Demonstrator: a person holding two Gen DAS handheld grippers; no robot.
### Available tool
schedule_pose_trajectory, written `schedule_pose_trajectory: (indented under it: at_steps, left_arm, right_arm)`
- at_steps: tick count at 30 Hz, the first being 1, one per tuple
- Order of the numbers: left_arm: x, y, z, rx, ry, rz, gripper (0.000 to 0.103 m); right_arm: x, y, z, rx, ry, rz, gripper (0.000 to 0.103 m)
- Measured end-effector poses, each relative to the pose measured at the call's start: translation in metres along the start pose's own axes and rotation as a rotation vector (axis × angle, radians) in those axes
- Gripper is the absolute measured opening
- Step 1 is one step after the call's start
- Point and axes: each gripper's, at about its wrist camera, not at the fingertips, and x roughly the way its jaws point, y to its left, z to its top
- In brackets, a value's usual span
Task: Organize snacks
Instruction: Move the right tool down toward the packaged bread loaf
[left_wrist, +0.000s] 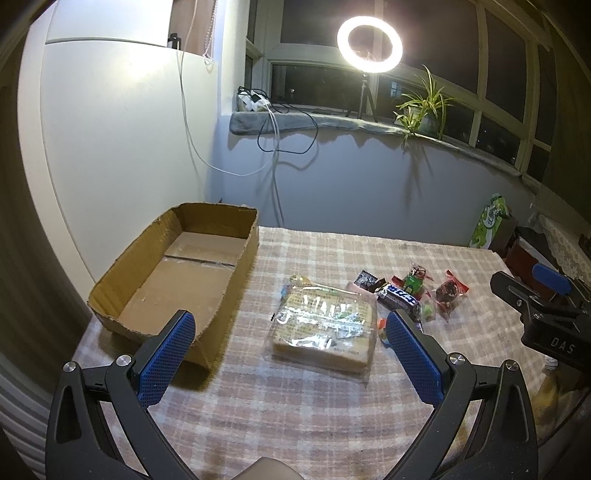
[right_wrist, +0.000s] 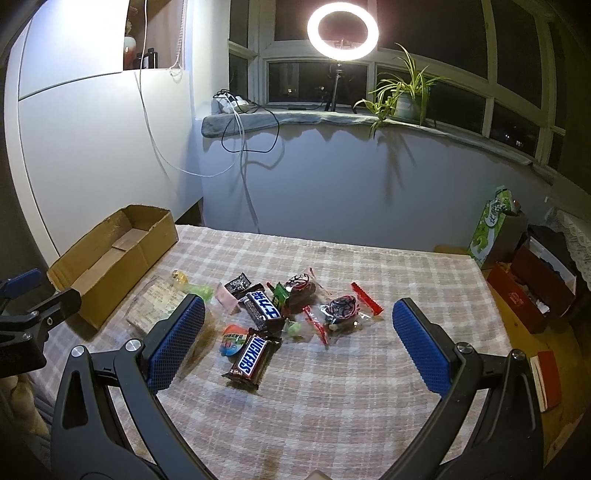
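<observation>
Right gripper (right_wrist: 295, 328) fingers wide; left finger (right_wrist: 177, 343) hides cracker pack (right_wrist: 155, 299) corner.

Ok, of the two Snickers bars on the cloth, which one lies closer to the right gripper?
The Snickers bar with its Latin-letter logo facing up, at the near edge of the pile. The other bar lies farther back, among the small candies.

"SNICKERS" on brown bar (right_wrist: 251, 360); "DAS" on right tongs body (left_wrist: 561, 345)

Cracker pack (right_wrist: 157, 301) partly hidden behind right gripper's finger (right_wrist: 177, 341)
</observation>
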Motion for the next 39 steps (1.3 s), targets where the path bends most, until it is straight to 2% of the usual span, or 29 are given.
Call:
schedule_pose_trajectory:
  at_steps: [14,19,22,28,34,39]
  left_arm:
    - [0.015,-0.004,-0.009,-0.007,0.06,-0.018,0.102]
    - [0.032,-0.005,-0.028,-0.047,0.163,-0.068,0.102]
    - [0.043,-0.004,-0.043,-0.072,0.22,-0.07,0.102]
    - [0.056,0.001,-0.06,-0.109,0.28,-0.017,0.102]
    - [0.071,-0.002,-0.073,-0.121,0.358,0.018,0.102]
    - [0.077,-0.003,-0.08,-0.154,0.395,0.048,0.102]
  right_arm:
    - [0.018,0.005,-0.003,-0.048,0.04,0.074,0.103]
    - [0.036,0.009,-0.004,-0.116,0.089,0.233,0.103]
    - [0.051,0.015,-0.004,-0.174,0.134,0.288,0.103]
    - [0.083,0.033,0.002,-0.286,0.226,0.381,0.103]
    - [0.109,0.052,0.013,-0.337,0.318,0.522,0.103]
    - [0.129,0.065,0.013,-0.385,0.393,0.596,0.103]
